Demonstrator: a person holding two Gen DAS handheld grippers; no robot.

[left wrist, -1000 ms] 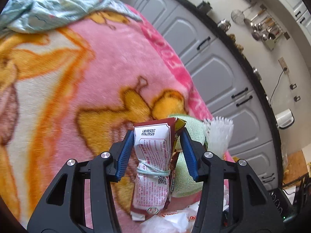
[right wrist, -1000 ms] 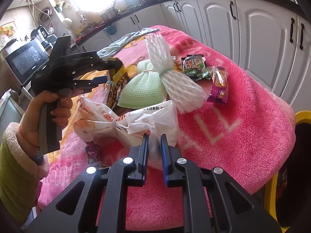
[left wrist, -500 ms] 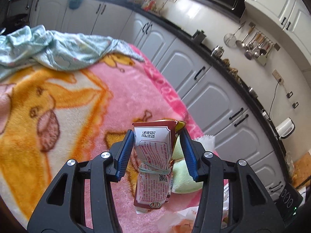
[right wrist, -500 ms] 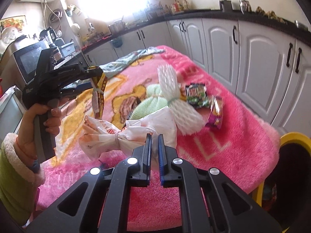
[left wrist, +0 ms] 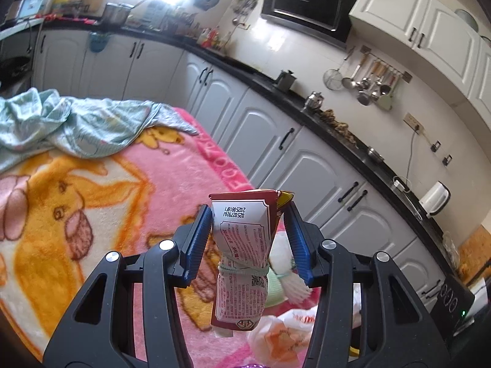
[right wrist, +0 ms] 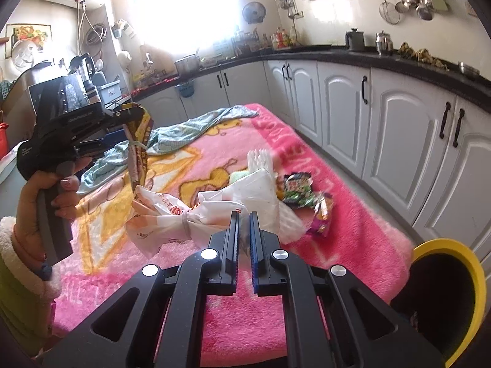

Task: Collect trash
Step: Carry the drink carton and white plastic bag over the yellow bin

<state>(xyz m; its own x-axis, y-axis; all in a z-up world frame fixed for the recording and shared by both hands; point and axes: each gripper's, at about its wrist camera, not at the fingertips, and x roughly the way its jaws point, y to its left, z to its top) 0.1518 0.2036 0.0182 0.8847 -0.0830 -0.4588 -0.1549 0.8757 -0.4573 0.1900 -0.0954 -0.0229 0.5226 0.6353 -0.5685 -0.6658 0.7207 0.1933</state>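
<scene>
A red snack wrapper (left wrist: 242,245), tied round the middle with a green band, hangs in the air above the pink blanket (left wrist: 101,202); my left gripper (left wrist: 247,211) is shut on its upper half. The right wrist view shows the same left gripper (right wrist: 122,116) held up in a hand at the left, the wrapper (right wrist: 138,156) dangling from it. My right gripper (right wrist: 244,214) is shut on a knotted white plastic bag (right wrist: 211,211), which hangs lifted off the blanket (right wrist: 245,306). The bag (left wrist: 282,334) also shows at the bottom of the left wrist view.
A white foam net (right wrist: 260,159), a green foam piece (right wrist: 237,176), a green snack packet (right wrist: 296,190) and a purple packet (right wrist: 320,214) lie on the blanket. A yellow-rimmed bin (right wrist: 460,260) stands low at the right. A light-blue cloth (right wrist: 190,128) lies at the far end; white cabinets (right wrist: 399,141) line the right.
Both grippers have risen. The red wrapper has come up off the blanket in the left gripper, and the white bag has lifted with the right gripper, whose jaws closed a little tighter.
</scene>
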